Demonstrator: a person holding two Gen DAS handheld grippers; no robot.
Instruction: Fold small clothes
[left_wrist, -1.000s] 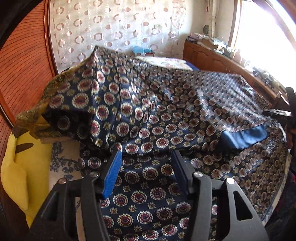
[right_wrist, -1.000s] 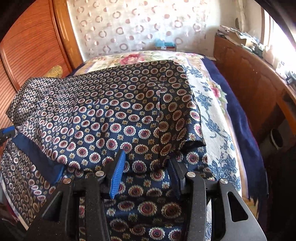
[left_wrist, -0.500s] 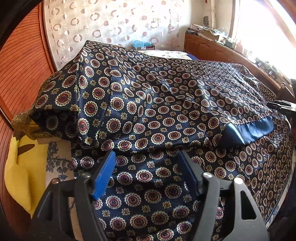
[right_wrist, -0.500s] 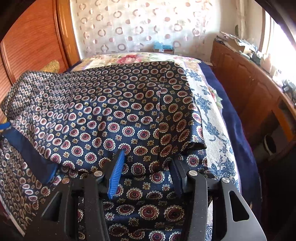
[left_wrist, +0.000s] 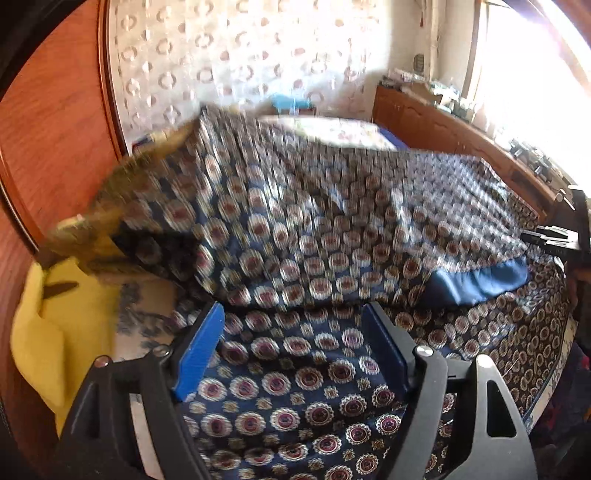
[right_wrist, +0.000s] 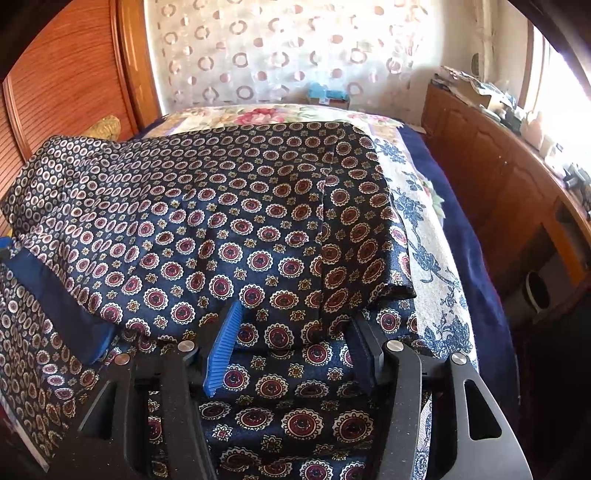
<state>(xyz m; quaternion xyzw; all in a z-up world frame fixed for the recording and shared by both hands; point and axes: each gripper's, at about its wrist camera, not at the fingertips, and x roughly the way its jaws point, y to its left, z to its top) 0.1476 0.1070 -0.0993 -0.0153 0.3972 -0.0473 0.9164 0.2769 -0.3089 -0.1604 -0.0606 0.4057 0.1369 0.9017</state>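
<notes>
**Both hand-held grippers wide over folded cloth**

Left hand-held gripper (left_wrist: 295, 332) stands with jaws wide apart, gripping nothing; the patterned cloth (left_wrist: 314, 229) lies on the bed just ahead of and beneath its fingers, blurred in this view. Right hand-held gripper (right_wrist: 291, 339) is likewise wide, the cloth (right_wrist: 207, 229) folded over itself ahead of it, with the fold edge near its fingertips. A blue hem (right_wrist: 55, 295) shows to its left, and a yellow pillow (left_wrist: 48, 332) sits left of the left gripper.
</notes>
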